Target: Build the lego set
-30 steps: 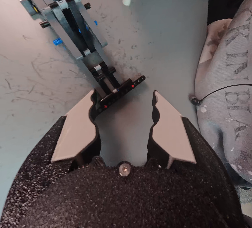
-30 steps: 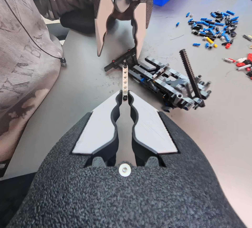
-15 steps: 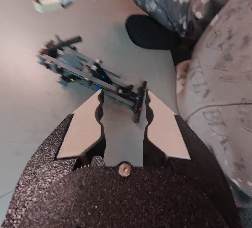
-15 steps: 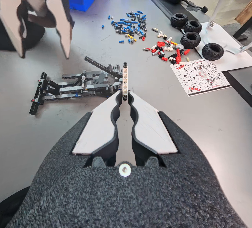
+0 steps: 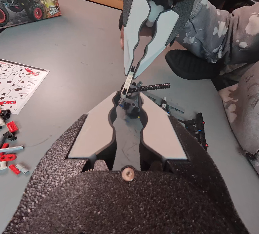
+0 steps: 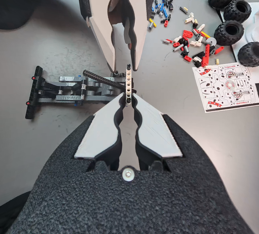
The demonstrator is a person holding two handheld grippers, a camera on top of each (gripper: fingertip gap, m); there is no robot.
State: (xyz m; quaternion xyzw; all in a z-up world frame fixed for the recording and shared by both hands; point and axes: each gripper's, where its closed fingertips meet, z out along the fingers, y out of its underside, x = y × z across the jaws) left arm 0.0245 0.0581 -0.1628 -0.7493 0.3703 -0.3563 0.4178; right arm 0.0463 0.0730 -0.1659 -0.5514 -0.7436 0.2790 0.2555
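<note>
White beam [image 6: 128,85] — clenched in right hand-held gripper [image 6: 128,98]; left hand-held gripper [image 5: 127,94] spread — straddles chassis [image 6: 78,87].

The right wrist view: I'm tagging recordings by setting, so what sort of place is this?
Probably a workshop or lab bench: a scuffed grey table, sorted loose bricks, four tyres and a sticker sheet.

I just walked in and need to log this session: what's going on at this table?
A person is building a lego set with a two-finger tool in each hand. The right tool is shut on a white beam, holding it over one end of the grey and black chassis lying on the table. The left tool is open, its fingers straddling that same end. Four tyres, a sticker sheet and loose pieces wait nearby.
</note>
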